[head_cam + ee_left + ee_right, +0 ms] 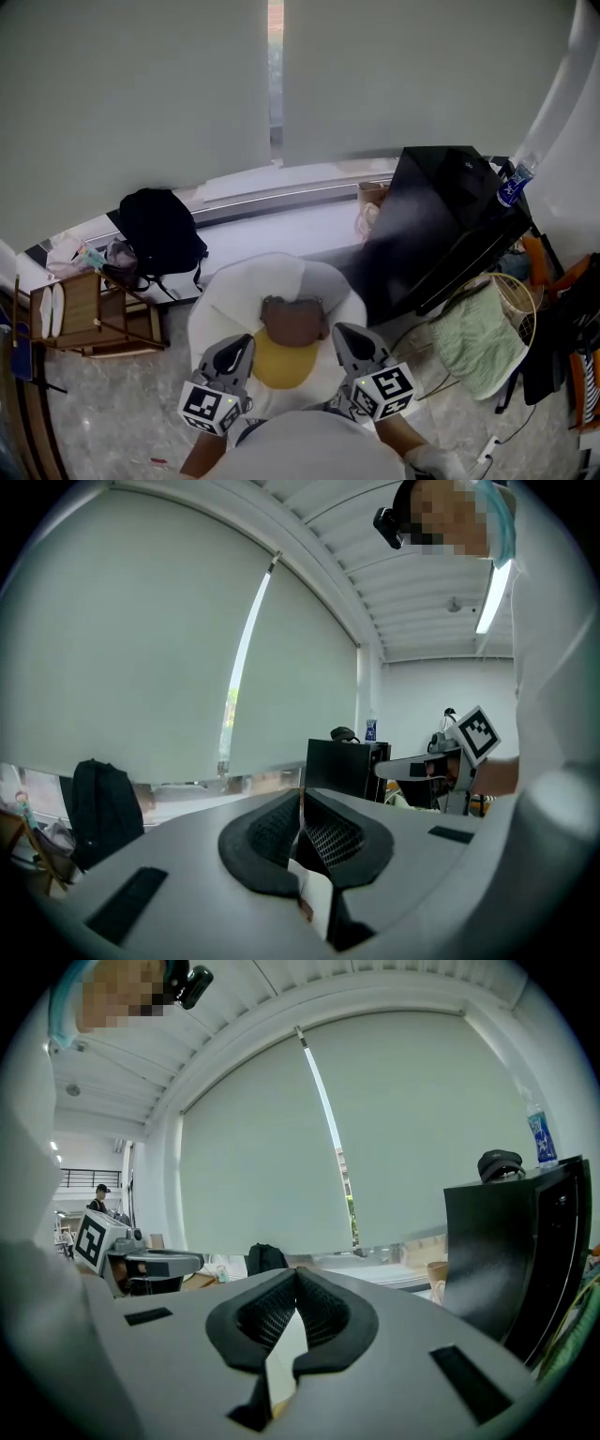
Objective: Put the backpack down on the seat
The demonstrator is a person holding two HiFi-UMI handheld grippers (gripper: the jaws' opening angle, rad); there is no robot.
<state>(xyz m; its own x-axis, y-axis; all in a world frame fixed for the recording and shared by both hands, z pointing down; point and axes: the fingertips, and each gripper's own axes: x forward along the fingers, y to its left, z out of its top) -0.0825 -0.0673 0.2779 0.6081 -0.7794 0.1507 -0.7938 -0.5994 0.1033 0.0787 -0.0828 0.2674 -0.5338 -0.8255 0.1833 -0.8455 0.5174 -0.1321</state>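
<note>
**Task item.** The seat (225, 309), a rounded white cushion chair, is set on the floor (112, 403) below the window ledge (281, 220). A brown-and-yellow backpack (292, 323) is laid on the middle of the seat. Its brown part is turned toward the ledge and its yellow part toward the seat's near edge.

**Left gripper.** The left gripper (241, 347) is held at the seat's near-left edge, just beside the yellow part of the backpack. In the left gripper view its jaws are seen brought together at the tips, with nothing clamped between them.

**Right gripper.** The right gripper (349, 339) is held at the seat's near-right edge, on the other side of the yellow part. In the right gripper view its jaws are likewise seen together and empty. Both grippers are pointed roughly level, toward the drawn blinds (141, 94).

**Surroundings.**
- A black bag (159, 230) is stood on the left end of the window ledge, well apart from the seat.
- A wooden rack (80, 314) is placed on the floor below that end of the ledge.
- A black panel (441, 225) is leaned at the right of the seat, and a bottle (514, 185) is seen at its upper right corner.
- A green cloth (478, 337) is draped beside a wire basket (516, 291).
</note>
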